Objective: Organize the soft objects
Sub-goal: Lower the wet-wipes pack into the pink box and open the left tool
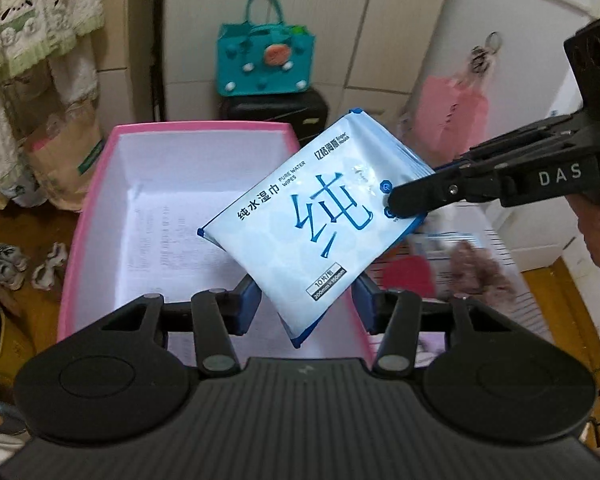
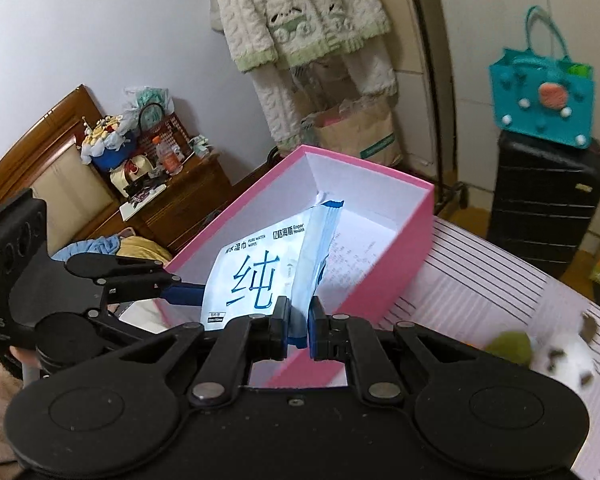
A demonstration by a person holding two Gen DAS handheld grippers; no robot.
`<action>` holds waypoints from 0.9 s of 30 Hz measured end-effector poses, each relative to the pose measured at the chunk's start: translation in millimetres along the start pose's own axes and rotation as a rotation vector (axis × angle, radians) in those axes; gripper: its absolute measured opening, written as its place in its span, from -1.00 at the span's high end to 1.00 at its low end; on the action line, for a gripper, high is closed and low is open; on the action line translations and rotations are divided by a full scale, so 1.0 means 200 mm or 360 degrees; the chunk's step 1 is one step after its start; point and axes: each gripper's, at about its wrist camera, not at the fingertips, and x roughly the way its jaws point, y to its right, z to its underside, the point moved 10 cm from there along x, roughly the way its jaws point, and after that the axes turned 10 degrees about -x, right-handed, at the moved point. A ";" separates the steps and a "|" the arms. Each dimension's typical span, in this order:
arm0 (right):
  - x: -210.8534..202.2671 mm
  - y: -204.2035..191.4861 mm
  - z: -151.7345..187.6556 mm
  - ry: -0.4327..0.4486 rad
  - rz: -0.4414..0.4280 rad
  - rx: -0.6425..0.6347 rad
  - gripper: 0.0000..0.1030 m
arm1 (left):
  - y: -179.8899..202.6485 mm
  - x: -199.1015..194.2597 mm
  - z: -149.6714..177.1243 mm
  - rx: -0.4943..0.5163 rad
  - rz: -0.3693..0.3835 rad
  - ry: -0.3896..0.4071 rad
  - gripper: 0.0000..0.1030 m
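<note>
The left gripper (image 1: 306, 300) has its fingers spread wide, straddling the lower corner of the wipes pack (image 1: 316, 224) without clamping it. The right gripper (image 2: 299, 324) is closed on the pack's opposite edge, suspending it tilted above the pink box (image 1: 96, 184), long axis diagonal. Only the right wrist view shows a plush toy (image 2: 556, 354) outside the box.
</note>
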 end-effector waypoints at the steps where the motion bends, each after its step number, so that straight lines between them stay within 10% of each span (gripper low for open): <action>1: 0.04 0.02 -0.03 -0.0009 -0.0009 0.0011 0.76 | -0.04 0.02 -0.02 -0.0003 -0.0017 0.0006 0.06; 10: 0.37 0.16 -0.24 -0.0064 -0.0027 0.0010 0.76 | -0.38 0.34 -0.24 -0.0127 -0.0113 -0.0130 0.09; 27: 0.68 0.29 -0.23 -0.0231 0.0002 0.0231 0.59 | -0.46 0.58 -0.32 0.0183 -0.0465 -0.0283 0.11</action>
